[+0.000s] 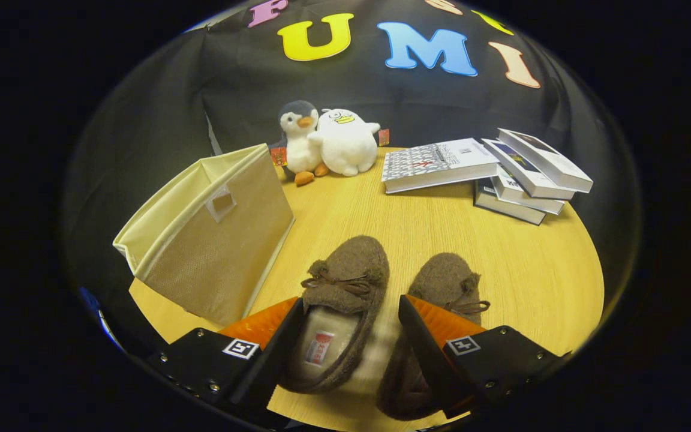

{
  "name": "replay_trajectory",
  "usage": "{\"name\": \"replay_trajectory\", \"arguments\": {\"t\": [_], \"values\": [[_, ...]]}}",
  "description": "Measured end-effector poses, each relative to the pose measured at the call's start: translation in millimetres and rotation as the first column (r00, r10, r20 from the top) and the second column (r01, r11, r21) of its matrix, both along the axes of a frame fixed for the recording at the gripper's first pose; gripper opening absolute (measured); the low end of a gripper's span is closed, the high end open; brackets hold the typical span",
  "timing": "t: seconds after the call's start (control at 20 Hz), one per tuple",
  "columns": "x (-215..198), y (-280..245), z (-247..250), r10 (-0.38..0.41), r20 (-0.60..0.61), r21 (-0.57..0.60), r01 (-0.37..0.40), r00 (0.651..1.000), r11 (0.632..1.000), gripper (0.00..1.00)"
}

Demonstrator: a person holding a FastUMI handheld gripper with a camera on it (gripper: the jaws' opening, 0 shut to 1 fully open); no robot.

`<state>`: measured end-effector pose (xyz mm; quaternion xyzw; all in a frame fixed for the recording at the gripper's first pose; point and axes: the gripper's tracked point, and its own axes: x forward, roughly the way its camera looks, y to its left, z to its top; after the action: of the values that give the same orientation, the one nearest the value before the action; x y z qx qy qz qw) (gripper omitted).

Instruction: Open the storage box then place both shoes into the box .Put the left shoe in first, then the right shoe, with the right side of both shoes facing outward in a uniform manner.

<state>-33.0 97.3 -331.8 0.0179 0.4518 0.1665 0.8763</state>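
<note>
Two brown fuzzy slippers with small bows lie side by side on the round wooden table [531,270], toes pointing away from me. The left shoe [345,270] sits between the fingers of my gripper [348,309], which is open and straddles its heel end; its pale insole shows. The right shoe [444,276] lies just right of it, its heel part hidden under my right finger [435,324]. A beige fabric storage box [219,252] stands to the left of the shoes, its top open and a cut-out handle in its side.
Beyond the shoes, at the back of the table, stand a penguin plush [299,141] and a white plush [345,141]. A flat book [435,163] and a stack of books [531,174] lie at the back right.
</note>
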Motion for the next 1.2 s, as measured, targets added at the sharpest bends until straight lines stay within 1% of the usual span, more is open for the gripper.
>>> {"name": "replay_trajectory", "arguments": {"t": [0.1, 0.15, 0.3, 0.35, 0.45, 0.5, 0.55, 0.65, 0.8, 0.85, 0.9, 0.95, 1.05, 1.2], "values": [[-2, 3, -10, 0.020, -0.013, -0.008, -0.020, 1.000, 1.000, 0.98], [-4, 4, -15, 0.027, -0.025, -0.015, -0.027, 0.999, 1.000, 0.95], [-7, 4, -30, 0.036, -0.053, -0.048, -0.039, 0.998, 0.998, 0.95], [-6, -1, -35, 0.028, -0.064, -0.068, -0.033, 0.998, 0.997, 0.88], [-5, -2, -41, 0.002, -0.091, -0.073, -0.009, 0.996, 0.997, 0.71], [-4, -1, -41, -0.006, -0.103, -0.066, -0.001, 0.995, 0.998, 0.71], [0, -10, -44, -0.038, -0.097, -0.088, 0.029, 0.995, 0.996, 0.69], [-3, -6, -50, -0.073, -0.141, -0.073, 0.063, 0.987, 0.995, 0.32], [-2, -2, -49, -0.077, -0.182, -0.058, 0.067, 0.980, 0.996, 0.32], [3, -11, -43, -0.123, -0.170, -0.078, 0.112, 0.978, 0.991, 0.32], [0, -8, -53, -0.151, -0.203, -0.057, 0.142, 0.967, 0.988, 0.16], [0, -9, -52, -0.173, -0.211, -0.051, 0.166, 0.962, 0.985, 0.01], [2, -6, -48, -0.183, -0.220, -0.037, 0.179, 0.958, 0.983, 0.02], [6, -3, -35, -0.236, -0.228, 0.015, 0.246, 0.945, 0.969, 0.01]]}}
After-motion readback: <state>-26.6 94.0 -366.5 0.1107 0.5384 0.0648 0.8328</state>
